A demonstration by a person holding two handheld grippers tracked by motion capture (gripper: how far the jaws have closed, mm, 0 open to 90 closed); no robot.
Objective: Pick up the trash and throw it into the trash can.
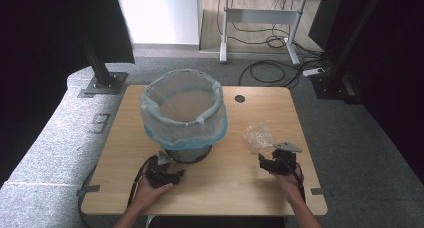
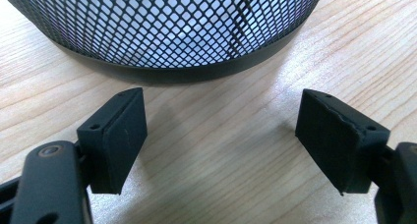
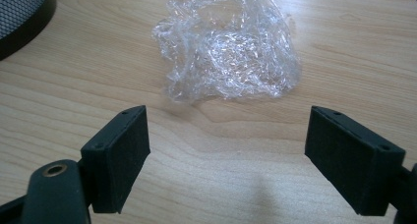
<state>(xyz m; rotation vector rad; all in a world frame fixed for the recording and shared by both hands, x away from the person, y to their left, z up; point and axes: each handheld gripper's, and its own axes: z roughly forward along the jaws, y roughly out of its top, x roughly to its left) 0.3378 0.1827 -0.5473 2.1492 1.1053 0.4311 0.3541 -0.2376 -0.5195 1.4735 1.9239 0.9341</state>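
A black mesh bin (image 1: 186, 152) lined with a pale blue bag (image 1: 182, 113) stands on the wooden table (image 1: 220, 183). A crumpled clear plastic wrap (image 1: 258, 135) lies to the bin's right. My left gripper (image 1: 167, 160) rests near the bin's base, open, with bare wood between its pads (image 2: 120, 135); the mesh wall (image 2: 172, 27) is just ahead. My right gripper (image 1: 267, 158) sits just short of the plastic wrap (image 3: 228, 44), open, nothing between its pads (image 3: 123, 155).
A round cable hole (image 1: 239, 98) marks the table's far side. A desk frame (image 1: 260, 18) and loose cables (image 1: 280, 63) lie on the floor beyond. The bin's base edge (image 3: 19, 22) shows at the upper left of the right gripper view.
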